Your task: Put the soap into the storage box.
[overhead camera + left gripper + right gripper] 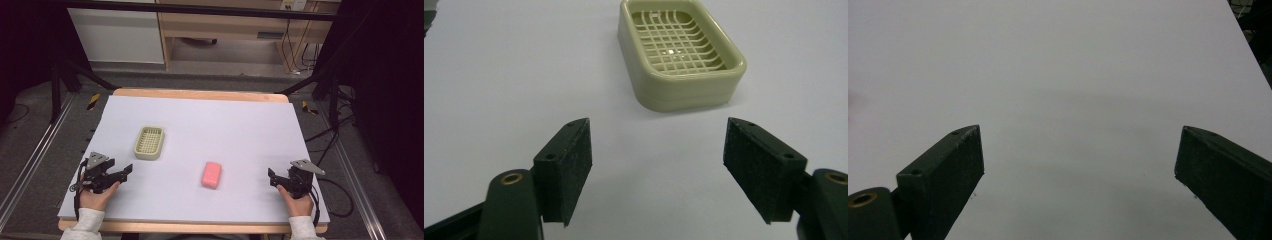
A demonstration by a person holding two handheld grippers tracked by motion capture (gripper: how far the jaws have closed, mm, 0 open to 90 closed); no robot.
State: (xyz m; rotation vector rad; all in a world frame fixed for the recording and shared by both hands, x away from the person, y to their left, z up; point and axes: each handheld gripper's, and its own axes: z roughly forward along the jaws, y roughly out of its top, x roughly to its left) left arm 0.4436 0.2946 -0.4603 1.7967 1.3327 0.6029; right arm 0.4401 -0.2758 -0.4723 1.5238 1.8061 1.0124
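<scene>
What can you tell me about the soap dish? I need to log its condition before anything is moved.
The soap dish is a pale green, rounded-corner rectangular tray that looks like moulded plastic, with thick walls and a slotted grid insert inside. It is empty and sits upright, flat on the white table top, on the left half. Nothing touches it: the pink soap bar lies apart, nearer the person and to the right, and the open left hand-held gripper points toward it with bare table between.
</scene>
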